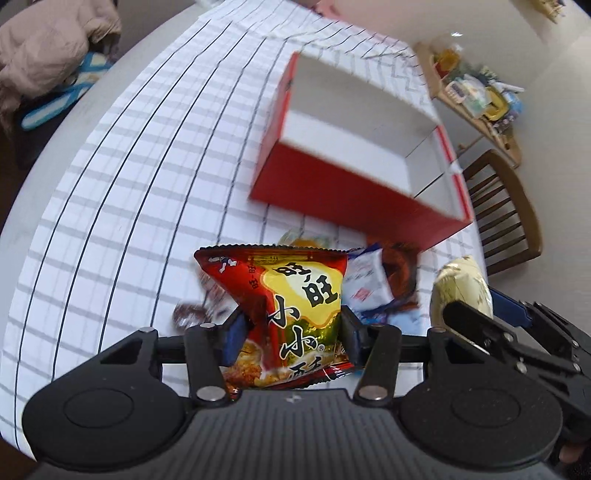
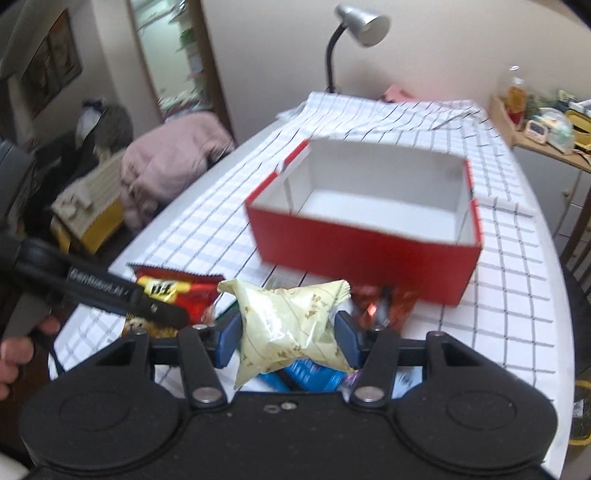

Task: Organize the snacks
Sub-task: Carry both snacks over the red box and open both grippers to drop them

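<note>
The left gripper (image 1: 291, 330) grasps a red and yellow snack packet (image 1: 291, 295) printed with large Chinese characters; its blue-padded jaws are clenched on the packet's middle, pinching it into a waist, and the packet hangs clear of the tabletop. The right gripper (image 2: 288, 334) grasps a pale green snack pouch (image 2: 291, 325) the same way — jaws clamped on both sides, the crinkled wrapper bulging above and below the pads.

Both packets are held above a small pile of loose snacks (image 1: 380, 280) lying on a white tablecloth (image 1: 147, 166) with a dark grid pattern. In the pile a white and blue sachet and some brown-red wrappers show, though blur hides their details. From the right wrist view, blue wrappers (image 2: 310, 374) lie under the pouch and reddish ones (image 2: 384, 306) just beyond it.

Past the pile stands a red cardboard box (image 2: 354, 254) with a white inside — open at the top, resting on the cloth, nothing visible in it. Behind it a grey desk lamp (image 2: 364, 22) rises at the far edge. A wooden chair (image 1: 502, 214) stands beside the tabletop, and a pink padded coat (image 2: 173, 162) lies heaped off to the left.
</note>
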A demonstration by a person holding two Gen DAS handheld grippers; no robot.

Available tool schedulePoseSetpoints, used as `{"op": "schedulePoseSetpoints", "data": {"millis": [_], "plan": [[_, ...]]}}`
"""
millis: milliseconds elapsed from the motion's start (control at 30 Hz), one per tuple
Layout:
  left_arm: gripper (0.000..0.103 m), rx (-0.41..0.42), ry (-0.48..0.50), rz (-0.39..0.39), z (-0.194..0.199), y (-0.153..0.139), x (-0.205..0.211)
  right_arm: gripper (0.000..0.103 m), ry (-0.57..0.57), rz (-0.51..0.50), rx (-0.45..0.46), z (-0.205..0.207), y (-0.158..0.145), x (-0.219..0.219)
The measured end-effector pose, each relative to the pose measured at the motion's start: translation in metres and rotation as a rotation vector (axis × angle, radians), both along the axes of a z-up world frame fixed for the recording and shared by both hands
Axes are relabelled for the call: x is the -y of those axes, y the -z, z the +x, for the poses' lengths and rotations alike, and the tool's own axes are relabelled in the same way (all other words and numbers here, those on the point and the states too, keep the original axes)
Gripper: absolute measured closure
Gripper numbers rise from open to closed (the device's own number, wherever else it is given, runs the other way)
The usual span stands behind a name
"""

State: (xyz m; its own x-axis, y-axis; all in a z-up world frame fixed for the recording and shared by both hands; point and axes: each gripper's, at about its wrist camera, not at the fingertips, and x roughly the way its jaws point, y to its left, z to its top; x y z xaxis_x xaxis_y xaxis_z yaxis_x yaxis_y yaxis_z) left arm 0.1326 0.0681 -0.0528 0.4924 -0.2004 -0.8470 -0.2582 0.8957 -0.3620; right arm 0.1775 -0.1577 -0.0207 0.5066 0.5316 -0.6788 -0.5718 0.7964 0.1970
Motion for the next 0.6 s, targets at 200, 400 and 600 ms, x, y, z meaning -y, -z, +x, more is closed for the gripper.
{"op": "schedulePoseSetpoints", "data": {"millis": [200, 400, 600], "plan": [[0.052, 0.062, 0.027, 0.026, 0.034, -0.031, 0.010, 0.049, 0.074, 0.036, 0.020, 0.038, -0.014, 0.010], [0.052, 0.091, 0.041, 0.052, 0.075, -0.047, 0.019, 0.049, 0.145, 0.042, 0.025, 0.077, -0.015, 0.020], [0.052, 0.099, 0.048, 0.066, 0.120, -0.052, 0.022, 0.049, 0.195, 0.036, 0.017, 0.116, -0.013, 0.025]]}}
